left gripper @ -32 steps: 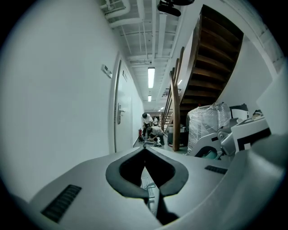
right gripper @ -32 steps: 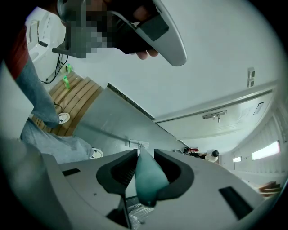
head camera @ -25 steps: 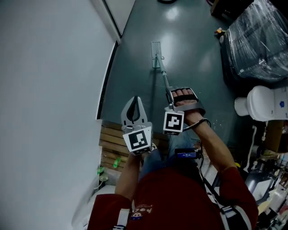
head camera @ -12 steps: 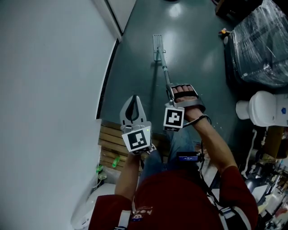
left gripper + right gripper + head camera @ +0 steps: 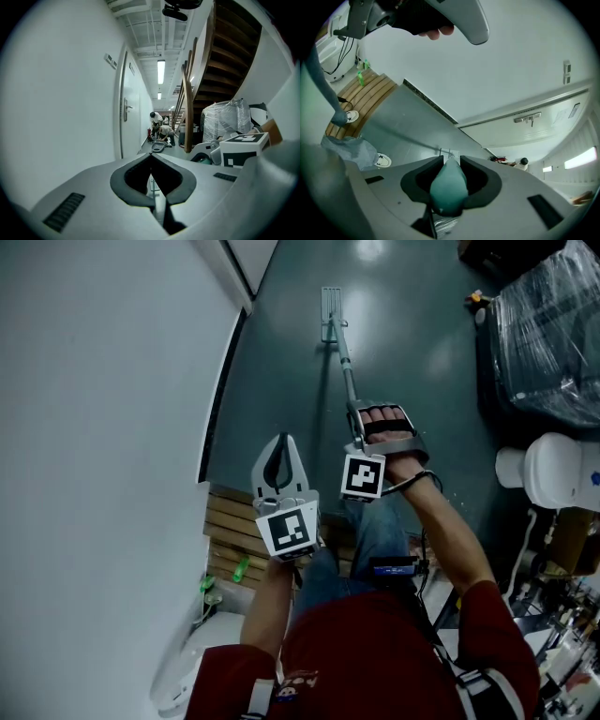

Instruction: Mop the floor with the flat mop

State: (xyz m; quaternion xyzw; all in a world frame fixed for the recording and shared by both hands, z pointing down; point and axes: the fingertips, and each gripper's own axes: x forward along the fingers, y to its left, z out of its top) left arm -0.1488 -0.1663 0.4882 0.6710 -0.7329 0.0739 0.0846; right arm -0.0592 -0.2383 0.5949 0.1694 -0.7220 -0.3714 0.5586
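Observation:
The flat mop's head (image 5: 330, 304) lies on the dark green floor far ahead, close to the white wall. Its thin pole (image 5: 345, 371) runs back to my right gripper (image 5: 358, 439), which is shut on the pole's teal handle (image 5: 449, 185). In the right gripper view the mop head (image 5: 449, 153) shows just past the jaws. My left gripper (image 5: 281, 440) hangs beside the right one, a little to its left and apart from the pole. Its jaws are shut with nothing between them (image 5: 151, 155).
A white wall (image 5: 103, 427) with a door runs along the left. Wooden slats (image 5: 232, 540) lie by my feet. A plastic-wrapped stack (image 5: 553, 334) and a white fixture (image 5: 555, 470) stand at the right. People (image 5: 159, 129) crouch far down the corridor beside a staircase (image 5: 225, 61).
The mop head has slid farther away along the floor near the wall. My right gripper has pushed forward with the handle. The left gripper has barely moved.

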